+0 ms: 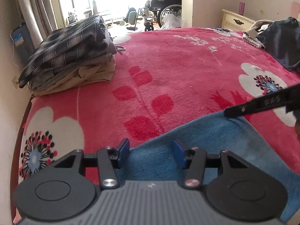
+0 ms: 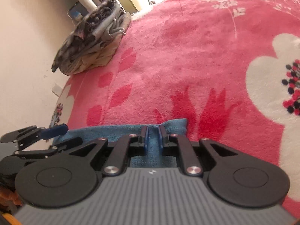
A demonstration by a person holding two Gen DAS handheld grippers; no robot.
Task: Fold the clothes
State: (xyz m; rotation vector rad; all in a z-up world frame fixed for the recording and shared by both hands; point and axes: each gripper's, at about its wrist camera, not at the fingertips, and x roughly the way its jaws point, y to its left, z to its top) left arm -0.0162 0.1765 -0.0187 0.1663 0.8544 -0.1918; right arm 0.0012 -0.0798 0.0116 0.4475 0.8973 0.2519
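Both grippers are pointing steeply down at the pink floral blanket (image 1: pixel 178 65). The right gripper (image 2: pixel 153 131) is pinching a fold of the blue garment (image 2: pixel 120 131) between nearly closed jaws. The left gripper (image 1: pixel 151 150) is standing half open, its pads apart over the garment's edge, pressing nothing. Only the left view is showing the dark clothes heap (image 1: pixel 281 43) far right; both are showing the folded stack (image 1: pixel 71 56) ahead-left.

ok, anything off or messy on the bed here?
Mostly tidy. The stack of folded clothes leans, its plaid top layer overhanging. A dark garment lies bunched, unfolded, at the far right edge of the pink blanket.
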